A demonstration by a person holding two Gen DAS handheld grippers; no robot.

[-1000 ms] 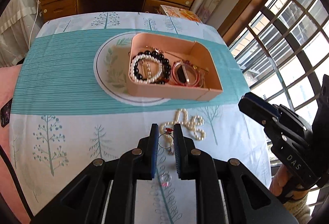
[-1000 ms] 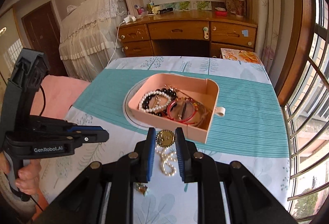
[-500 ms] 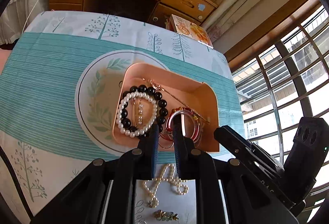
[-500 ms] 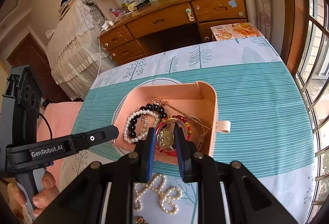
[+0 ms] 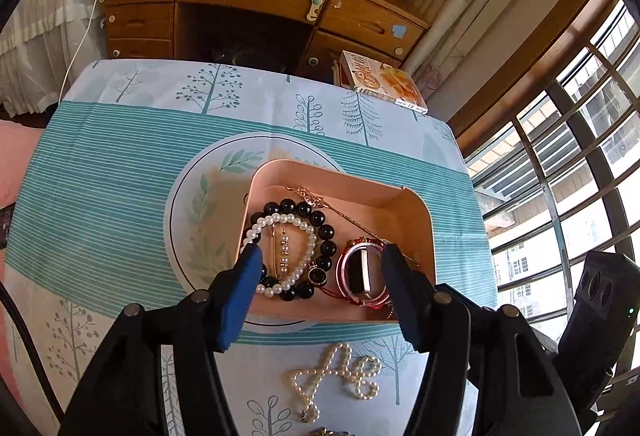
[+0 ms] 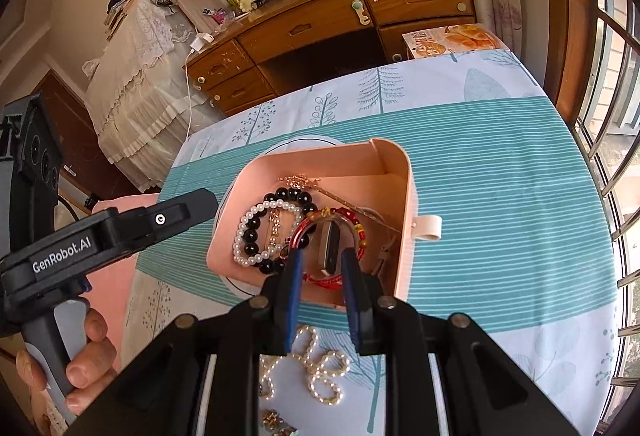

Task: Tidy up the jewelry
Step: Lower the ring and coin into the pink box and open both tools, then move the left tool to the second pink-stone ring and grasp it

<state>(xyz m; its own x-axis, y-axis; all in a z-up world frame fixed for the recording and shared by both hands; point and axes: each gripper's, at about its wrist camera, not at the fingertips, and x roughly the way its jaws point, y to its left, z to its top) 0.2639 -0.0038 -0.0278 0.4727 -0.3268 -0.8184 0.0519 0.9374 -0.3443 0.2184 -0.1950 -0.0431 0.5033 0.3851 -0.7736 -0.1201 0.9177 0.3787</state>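
Left tool [image 5: 320, 256] spread wide, right tool [image 6: 320, 256] parted, both over pink tray [image 5: 416, 204]

The box [image 5: 416, 204] sits on a plate [image 5: 192, 204] on the tabletop [image 5: 100, 164]; bracelets [image 5: 288, 248] lie in it, a necklace [image 5: 340, 372] before it.

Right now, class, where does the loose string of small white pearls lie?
In both wrist views the loose white pearl string lies on the tree-print tablecloth, outside the pink plastic box, just beyond its near wall and behind the fingertips.
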